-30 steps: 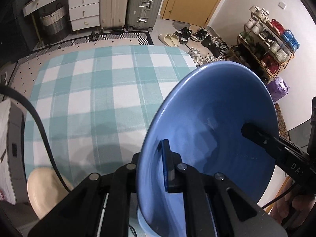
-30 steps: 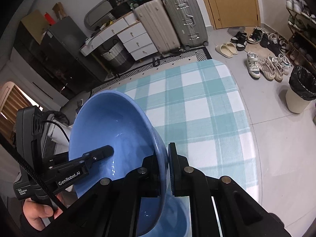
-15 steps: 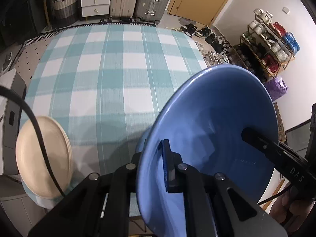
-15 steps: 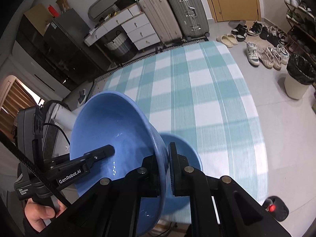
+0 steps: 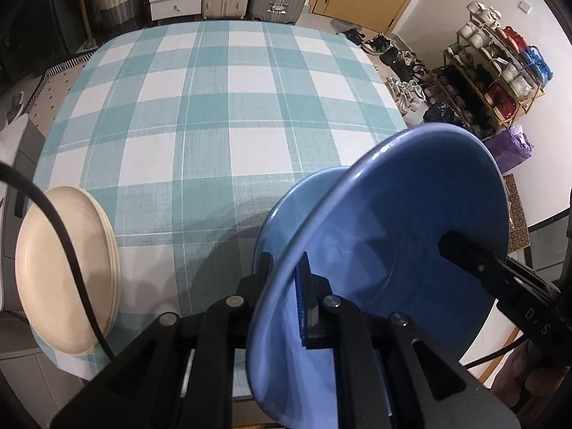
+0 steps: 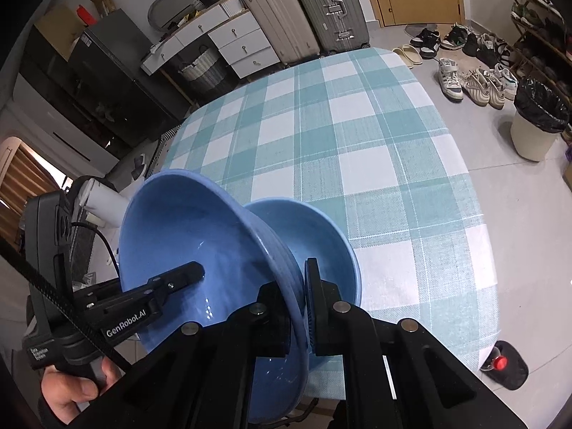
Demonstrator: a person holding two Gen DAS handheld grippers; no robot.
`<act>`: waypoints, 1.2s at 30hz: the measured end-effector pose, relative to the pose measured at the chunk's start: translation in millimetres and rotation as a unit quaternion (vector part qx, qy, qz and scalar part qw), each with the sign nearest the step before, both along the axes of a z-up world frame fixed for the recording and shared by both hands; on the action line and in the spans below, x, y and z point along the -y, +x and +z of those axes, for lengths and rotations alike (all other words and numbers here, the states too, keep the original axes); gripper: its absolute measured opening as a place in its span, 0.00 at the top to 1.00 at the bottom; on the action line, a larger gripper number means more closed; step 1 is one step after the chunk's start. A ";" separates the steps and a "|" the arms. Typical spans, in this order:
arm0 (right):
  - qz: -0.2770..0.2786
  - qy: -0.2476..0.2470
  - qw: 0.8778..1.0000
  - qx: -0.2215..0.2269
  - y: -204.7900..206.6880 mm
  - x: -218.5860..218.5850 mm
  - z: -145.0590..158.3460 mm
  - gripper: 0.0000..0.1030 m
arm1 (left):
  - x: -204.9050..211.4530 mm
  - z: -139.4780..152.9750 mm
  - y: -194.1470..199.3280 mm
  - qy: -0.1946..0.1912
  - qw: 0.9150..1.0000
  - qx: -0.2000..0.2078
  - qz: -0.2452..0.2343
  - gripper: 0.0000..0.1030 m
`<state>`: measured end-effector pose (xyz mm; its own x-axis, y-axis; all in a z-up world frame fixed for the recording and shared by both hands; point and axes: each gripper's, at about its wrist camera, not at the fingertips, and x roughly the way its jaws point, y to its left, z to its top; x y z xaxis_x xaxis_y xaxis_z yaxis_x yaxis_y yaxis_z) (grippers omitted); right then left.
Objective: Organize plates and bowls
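Both grippers are shut on opposite rims of one blue bowl [image 5: 393, 236], held tilted above the near edge of the checked table [image 5: 214, 107]. My left gripper [image 5: 286, 296] clamps its near rim. My right gripper [image 6: 298, 296] clamps the other rim of the bowl [image 6: 193, 228]. A second blue bowl [image 6: 314, 236] sits on the table just beneath and beyond the held one; its rim also shows in the left wrist view [image 5: 304, 189]. A stack of cream plates [image 5: 64, 271] lies at the table's near left corner.
The table [image 6: 357, 136] carries a teal and white checked cloth. Suitcases [image 6: 314, 10] and white drawers [image 6: 228, 39] stand beyond it. Shoes [image 6: 475, 82] and a bin [image 6: 536, 121] are on the floor to the right. A shoe rack [image 5: 493, 71] stands by the wall.
Both grippers have lifted and drawn back with the blue bowl. The second blue bowl and the cream plates have come into view below.
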<state>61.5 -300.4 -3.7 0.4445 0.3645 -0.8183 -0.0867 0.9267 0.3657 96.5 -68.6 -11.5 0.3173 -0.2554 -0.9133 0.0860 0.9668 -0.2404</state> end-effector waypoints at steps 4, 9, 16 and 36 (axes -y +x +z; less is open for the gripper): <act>0.003 -0.007 1.000 0.001 4.6 -0.7 -8.5 0.93 | 4.1 -7.1 0.0 0.006 1.000 -0.002 -0.007 0.90; 0.000 -0.008 1.000 -0.006 8.9 3.4 -18.7 0.93 | 13.2 -11.3 1.1 0.027 1.000 0.007 -0.011 0.90; 0.007 -0.024 1.000 0.000 8.2 5.5 -27.4 0.93 | 22.3 -13.5 7.1 0.052 0.999 0.001 -0.002 0.87; 0.022 -0.014 0.999 -0.025 17.7 11.3 -46.7 0.92 | 33.0 -5.4 15.9 0.084 0.996 -0.004 -0.012 0.75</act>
<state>79.2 -311.7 -50.3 0.3866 0.3602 -0.8490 -0.1101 0.9320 0.3453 112.4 -101.6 -16.9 0.3054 -0.1062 -0.9463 0.1075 0.9913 -0.0765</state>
